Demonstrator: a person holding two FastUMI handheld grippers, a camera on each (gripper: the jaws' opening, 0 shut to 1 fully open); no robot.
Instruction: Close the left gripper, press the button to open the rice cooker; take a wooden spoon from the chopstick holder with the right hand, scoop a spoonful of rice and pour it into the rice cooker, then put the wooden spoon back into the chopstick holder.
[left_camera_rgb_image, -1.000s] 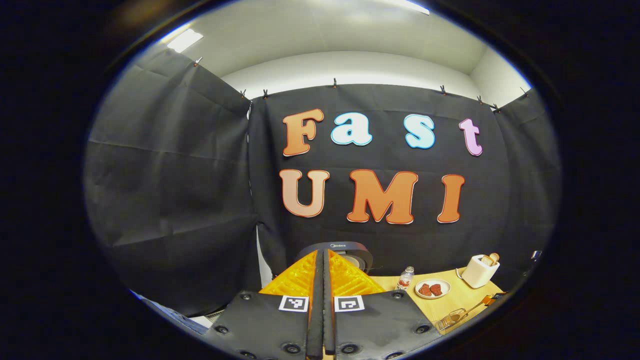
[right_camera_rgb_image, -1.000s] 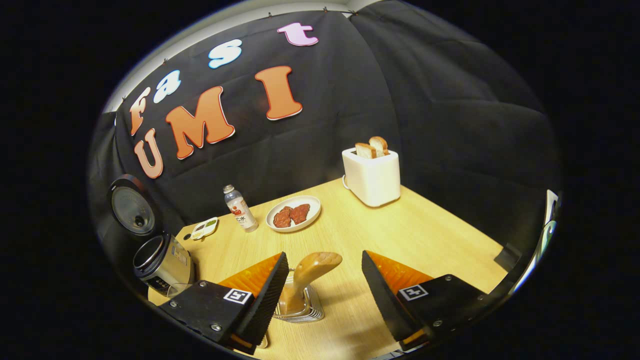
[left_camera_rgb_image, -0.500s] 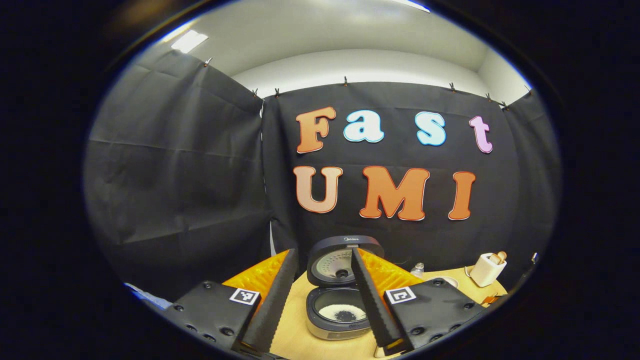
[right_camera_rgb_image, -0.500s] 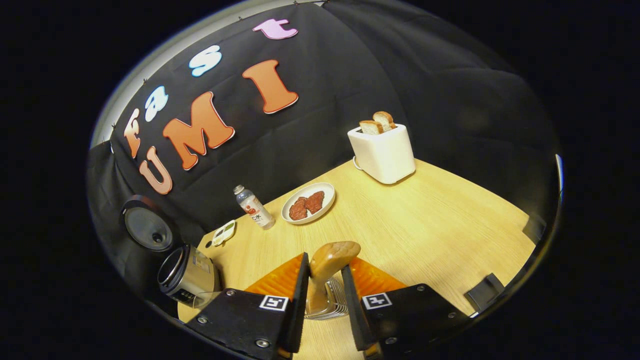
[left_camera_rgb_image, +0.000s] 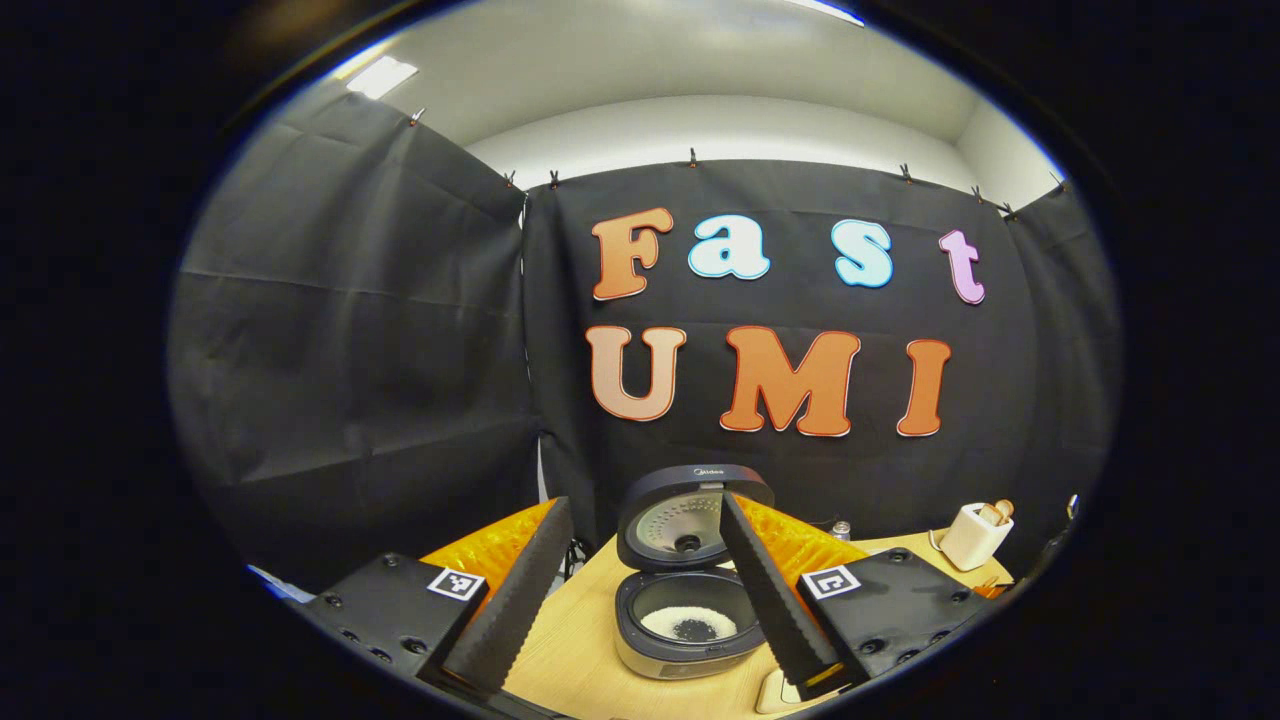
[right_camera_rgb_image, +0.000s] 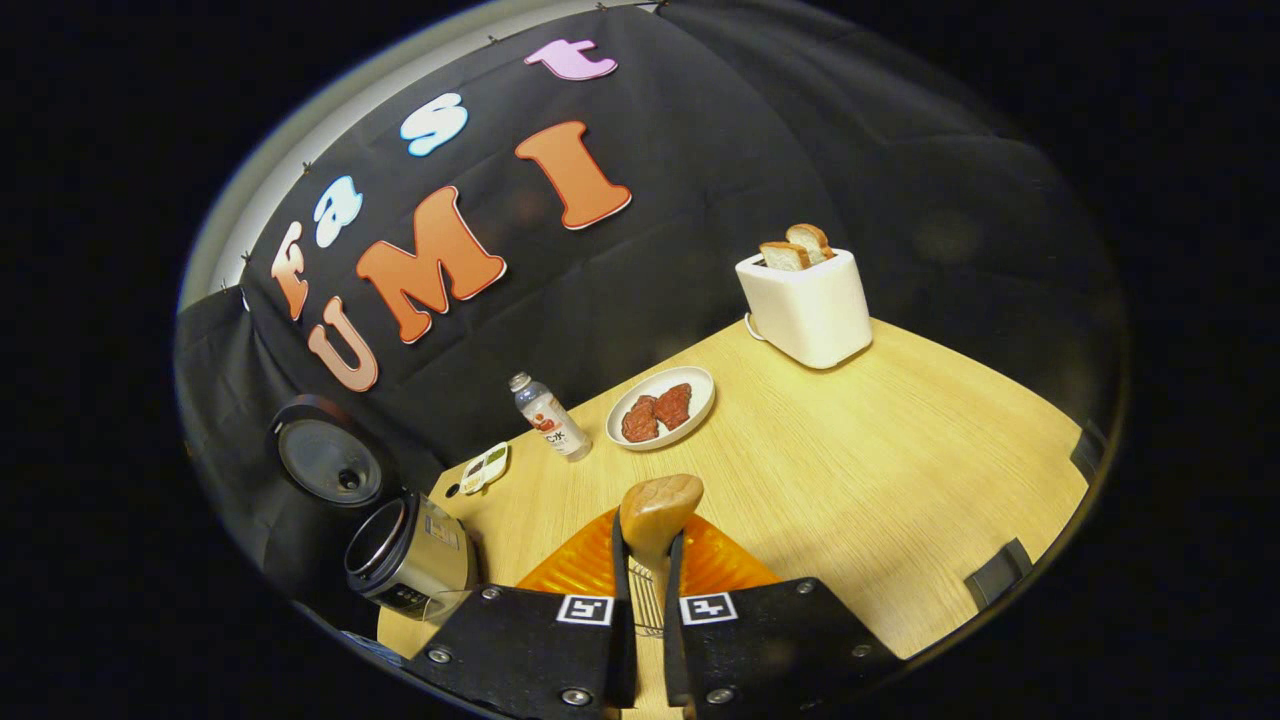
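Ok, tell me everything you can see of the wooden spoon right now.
The wooden spoon looks like light brown, smooth, glossy wood. Its broad rounded end points up and leans slightly right above the right tool, whose two fingers are closed on the narrower shaft just below it. The lower part of the spoon runs down between the fingers, where thin wires of the chopstick holder show, so it seems still seated there. Its bottom end is hidden. It stands near the front of the table.

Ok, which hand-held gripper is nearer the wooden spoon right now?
Right. The right hand-held gripper has its fingers closed on the wooden spoon. The left hand-held gripper hangs open in front of the open rice cooker.
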